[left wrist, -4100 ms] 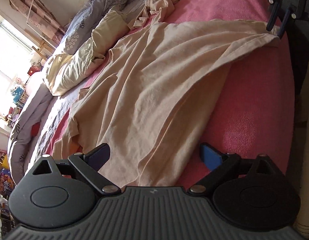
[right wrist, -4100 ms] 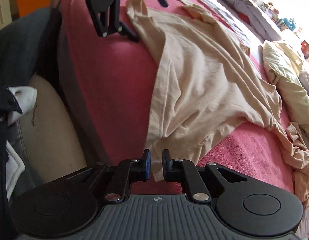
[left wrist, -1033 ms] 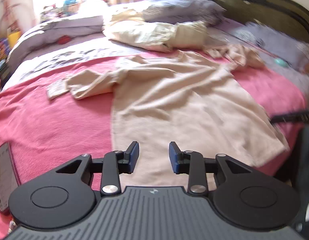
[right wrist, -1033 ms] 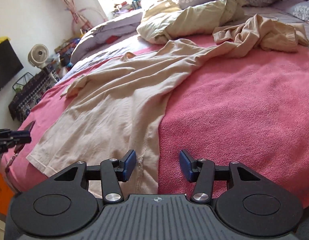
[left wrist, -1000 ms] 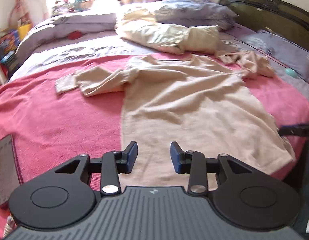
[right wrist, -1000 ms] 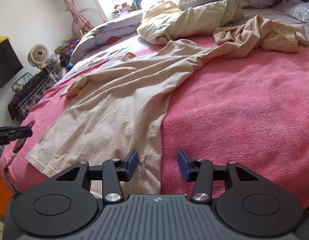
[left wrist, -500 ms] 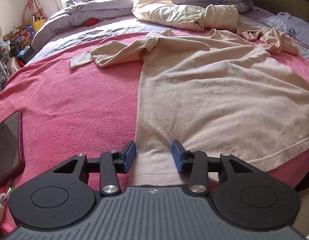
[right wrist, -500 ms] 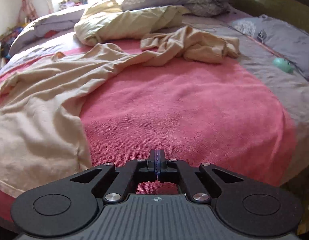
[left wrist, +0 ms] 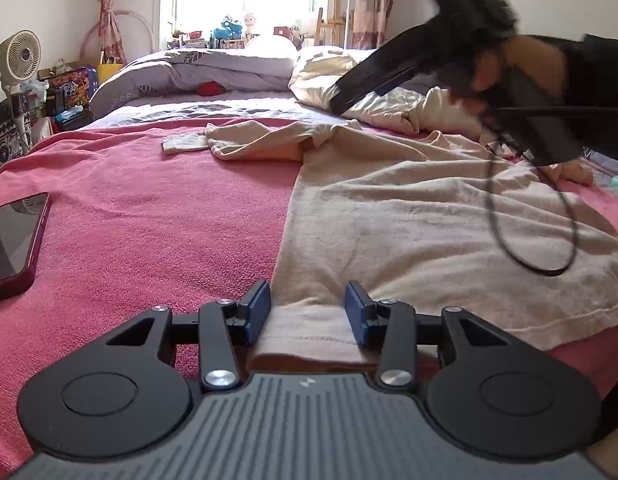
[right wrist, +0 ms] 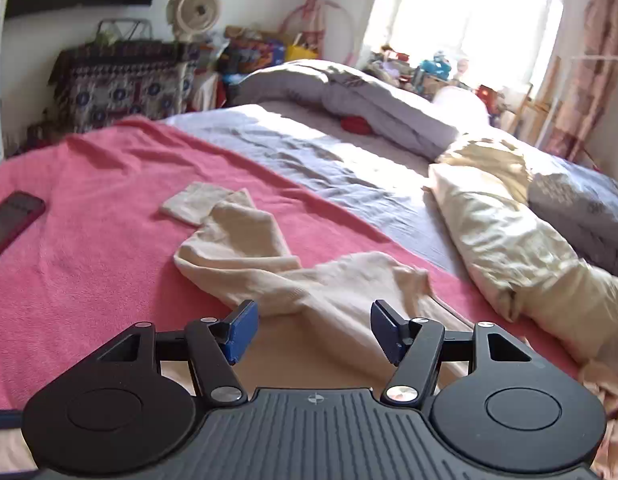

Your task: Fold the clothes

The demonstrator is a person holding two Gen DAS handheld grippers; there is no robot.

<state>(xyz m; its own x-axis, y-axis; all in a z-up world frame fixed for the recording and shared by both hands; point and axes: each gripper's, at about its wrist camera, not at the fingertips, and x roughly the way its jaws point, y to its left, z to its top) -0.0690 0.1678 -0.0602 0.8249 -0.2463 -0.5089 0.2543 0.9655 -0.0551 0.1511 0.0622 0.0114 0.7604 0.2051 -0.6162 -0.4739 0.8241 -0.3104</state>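
A beige long-sleeved shirt [left wrist: 429, 216] lies spread on the pink blanket [left wrist: 149, 232]. My left gripper [left wrist: 307, 312] is open low over the shirt's near hem corner, with the cloth lying between its blue pads untouched. In the left wrist view the right gripper's body, held by a gloved hand [left wrist: 489, 64], crosses above the shirt at the upper right. My right gripper [right wrist: 311, 330] hovers over the shirt's shoulder, where the left sleeve [right wrist: 233, 248] runs off to the cuff. Its jaws are opening and nothing is pinched between them.
A dark red phone [left wrist: 13, 236] lies on the blanket at the left edge. A cream quilt [right wrist: 509, 240] and grey bedding [right wrist: 349, 92] fill the far side of the bed. A fan [left wrist: 17, 56] and clutter stand beside the bed. A black cable [left wrist: 541, 240] dangles over the shirt.
The right gripper swung from the shirt's right side across to the left shoulder and went from shut to open. The left gripper sank closer to the hem corner.
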